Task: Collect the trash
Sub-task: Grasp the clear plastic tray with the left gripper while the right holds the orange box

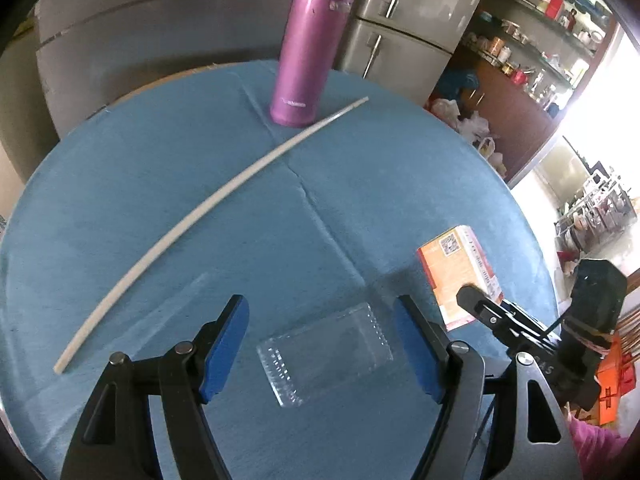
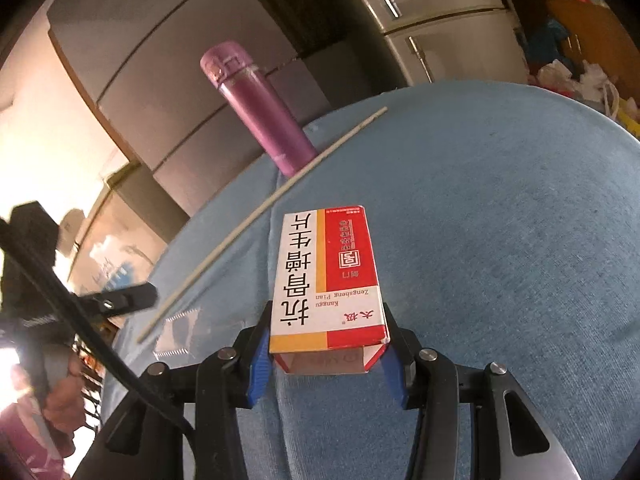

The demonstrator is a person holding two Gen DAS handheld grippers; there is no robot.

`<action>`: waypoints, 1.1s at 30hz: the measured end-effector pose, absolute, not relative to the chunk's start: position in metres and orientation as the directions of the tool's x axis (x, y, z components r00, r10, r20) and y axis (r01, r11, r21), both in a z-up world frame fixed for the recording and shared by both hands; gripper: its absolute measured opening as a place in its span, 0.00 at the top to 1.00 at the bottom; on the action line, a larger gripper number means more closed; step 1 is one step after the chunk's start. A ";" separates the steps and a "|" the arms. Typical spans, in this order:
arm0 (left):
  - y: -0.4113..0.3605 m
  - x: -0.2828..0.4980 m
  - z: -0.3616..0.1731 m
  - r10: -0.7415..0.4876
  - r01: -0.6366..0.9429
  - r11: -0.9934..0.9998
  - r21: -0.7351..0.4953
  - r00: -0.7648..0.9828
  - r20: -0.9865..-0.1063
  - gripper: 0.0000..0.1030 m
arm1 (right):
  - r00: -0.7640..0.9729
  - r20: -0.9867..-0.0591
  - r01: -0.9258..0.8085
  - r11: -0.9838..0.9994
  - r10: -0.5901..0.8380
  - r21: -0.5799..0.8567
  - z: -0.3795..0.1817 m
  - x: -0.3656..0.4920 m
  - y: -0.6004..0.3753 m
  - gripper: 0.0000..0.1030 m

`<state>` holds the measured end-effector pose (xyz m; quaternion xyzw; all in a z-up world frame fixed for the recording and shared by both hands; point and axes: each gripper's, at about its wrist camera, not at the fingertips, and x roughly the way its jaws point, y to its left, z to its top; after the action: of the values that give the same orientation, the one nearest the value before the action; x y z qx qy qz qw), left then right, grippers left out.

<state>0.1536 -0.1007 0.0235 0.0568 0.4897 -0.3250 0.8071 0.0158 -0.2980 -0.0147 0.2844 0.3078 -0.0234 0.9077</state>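
My right claw (image 2: 326, 354) is clenched on the near end of a red, white and yellow medicine box (image 2: 328, 280), its blue pads pressing both sides; the open flap end faces me. The box sits over the blue tablecloth (image 2: 500, 220); can't tell whether it touches. My left claw (image 1: 320, 344) is released, jaws wide, hovering over a clear plastic tray (image 1: 324, 354) lying flat on the cloth. A long thin white stick (image 1: 208, 204) lies diagonally across the table. A pink flask (image 1: 308, 44) stands upright at the far edge, just behind the stick's far end.
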 end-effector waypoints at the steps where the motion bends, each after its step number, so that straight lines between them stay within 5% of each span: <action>1: -0.103 0.154 0.019 -0.468 0.584 0.779 -0.229 0.298 -0.832 0.27 | 0.809 -0.572 0.216 0.837 0.134 0.502 -0.015 0.016 -0.298 0.52; 13: -0.104 0.085 0.012 -0.500 0.677 0.688 -0.262 0.180 -0.847 0.27 | 0.813 -0.565 0.211 0.833 0.141 0.511 -0.015 0.014 -0.300 0.52; 25: -0.133 0.075 0.000 -0.322 0.642 0.766 -0.031 0.342 -0.883 0.28 | 0.816 -0.560 0.210 0.832 0.139 0.513 -0.015 0.014 -0.300 0.52; 26: -0.132 0.075 -0.002 -0.312 0.633 0.773 -0.022 0.351 -0.883 0.31 | 0.817 -0.560 0.209 0.833 0.139 0.513 -0.015 0.014 -0.299 0.52; 28: -0.131 0.079 -0.010 -0.308 0.623 0.781 -0.041 0.328 -0.893 0.55 | 0.818 -0.559 0.206 0.835 0.140 0.510 -0.015 0.013 -0.299 0.52; 33: -0.115 0.078 -0.006 -0.301 0.549 0.833 -0.061 0.358 -0.884 0.56 | 0.823 -0.551 0.200 0.839 0.137 0.507 -0.014 0.010 -0.298 0.52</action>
<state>0.0779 -0.1146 -0.0055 0.1235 0.5028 -0.2608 0.8148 0.0104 -0.2983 -0.0137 0.2836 0.2968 -0.0172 0.9117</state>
